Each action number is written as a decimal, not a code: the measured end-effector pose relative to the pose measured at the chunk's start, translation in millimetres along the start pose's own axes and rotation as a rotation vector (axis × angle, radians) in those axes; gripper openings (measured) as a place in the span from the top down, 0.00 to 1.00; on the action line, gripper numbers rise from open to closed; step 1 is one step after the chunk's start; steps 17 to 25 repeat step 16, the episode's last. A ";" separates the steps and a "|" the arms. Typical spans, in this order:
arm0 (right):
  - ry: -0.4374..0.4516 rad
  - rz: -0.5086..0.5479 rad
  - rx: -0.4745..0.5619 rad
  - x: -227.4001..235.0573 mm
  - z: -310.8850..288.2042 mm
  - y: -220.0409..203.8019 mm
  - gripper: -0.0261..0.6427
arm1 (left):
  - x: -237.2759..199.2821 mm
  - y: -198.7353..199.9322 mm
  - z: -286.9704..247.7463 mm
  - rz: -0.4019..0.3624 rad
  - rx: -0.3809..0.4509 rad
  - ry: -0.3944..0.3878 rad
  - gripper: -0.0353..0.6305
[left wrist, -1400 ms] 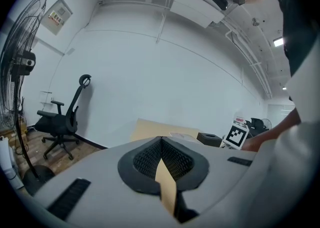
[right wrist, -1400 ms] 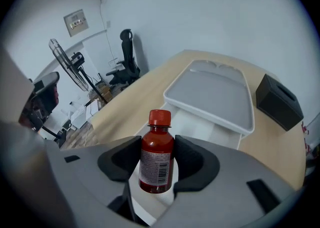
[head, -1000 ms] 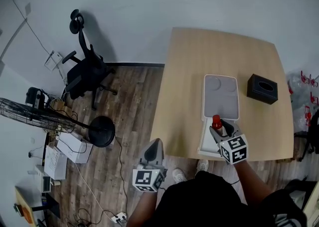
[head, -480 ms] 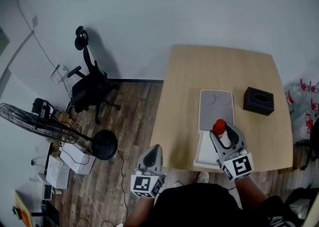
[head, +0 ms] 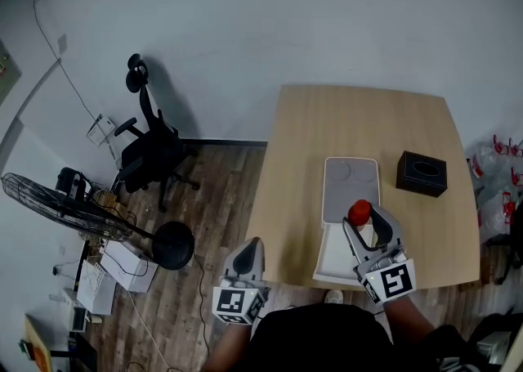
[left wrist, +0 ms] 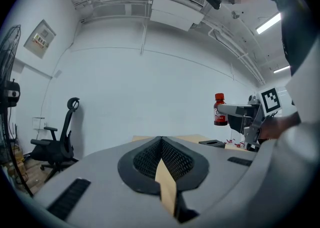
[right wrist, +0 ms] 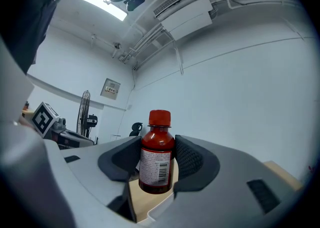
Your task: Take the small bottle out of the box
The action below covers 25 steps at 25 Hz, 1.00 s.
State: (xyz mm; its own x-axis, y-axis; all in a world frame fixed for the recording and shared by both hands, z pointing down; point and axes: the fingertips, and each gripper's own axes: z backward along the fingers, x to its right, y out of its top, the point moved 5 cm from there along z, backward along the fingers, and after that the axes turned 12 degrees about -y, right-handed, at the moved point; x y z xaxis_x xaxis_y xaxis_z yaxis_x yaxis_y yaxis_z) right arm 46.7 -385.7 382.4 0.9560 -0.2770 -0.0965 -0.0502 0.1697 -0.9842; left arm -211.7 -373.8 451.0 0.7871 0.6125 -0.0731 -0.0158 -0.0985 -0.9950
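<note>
While the small bottle (right wrist: 156, 157) is pinched in my right gripper (head: 366, 217), the whole thing comes down to where it hangs relative to the box (head: 337, 257). So here's the layout.

The pads are clamped on the bottle's body, one on each side of the white label, with the red cap sticking up above the jaws. Its long axis is straight up and down, and the jaws point roughly level, so they cross it at a right angle. Nice squared-up grip as far as I can tell, no lean.

From the head view the bottle sits right over the near part of the open white box, whose lid (head: 351, 190) lies flat on the table (head: 302, 158) on the far side. From my left gripper's camera the bottle floats well above the tabletop line, so I'd call it out of the box, just not parked anywhere yet.

My left gripper (left wrist: 161, 159) is closed with nothing in it, hovering off the near left edge of the table, well apart from the box and the bottle. So the right hand is the one doing this, no contest.

My read on the next bit: bare wood lies to the left of the box and also to the right, between it and the black tissue box (head: 422, 172). Since the bottle is upright, I'd slide it sideways clear of the rim and lower it onto its base, keeping the jaws level so it doesn't tip when I let go.
</note>
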 end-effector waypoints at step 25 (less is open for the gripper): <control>0.042 0.027 -0.005 3.6 -8.7 -6.2 0.63 | 6.0 -10.0 -2.4 0.016 -0.025 0.010 0.92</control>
